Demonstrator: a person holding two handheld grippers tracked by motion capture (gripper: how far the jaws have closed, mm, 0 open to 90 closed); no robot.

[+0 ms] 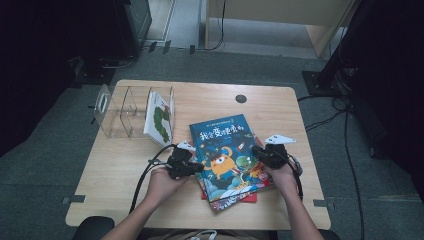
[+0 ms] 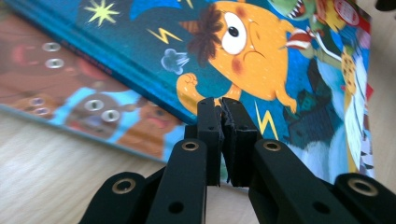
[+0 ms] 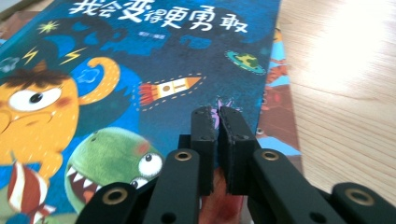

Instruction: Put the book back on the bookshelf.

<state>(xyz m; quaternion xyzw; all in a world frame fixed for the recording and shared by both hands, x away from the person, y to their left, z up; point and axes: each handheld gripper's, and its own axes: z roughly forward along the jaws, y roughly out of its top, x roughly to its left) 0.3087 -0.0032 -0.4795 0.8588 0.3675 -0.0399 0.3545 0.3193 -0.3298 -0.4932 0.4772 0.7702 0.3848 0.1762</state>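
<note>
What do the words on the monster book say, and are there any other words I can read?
"我会变得更勇敢": big title across the top of the blue book, the top one of the pile, seen in the right gripper view.
Small line under that title: too small to read.
Small line above the title, in the high view: too blurred to read.
Red round sticker at the cover's corner: blurred, unreadable.
White book in the clear rack: no readable words.

Shut tongs (image 3: 217,111) over blue picture book (image 3: 140,70) (rocket cover), wooden table (image 3: 345,93)
</note>
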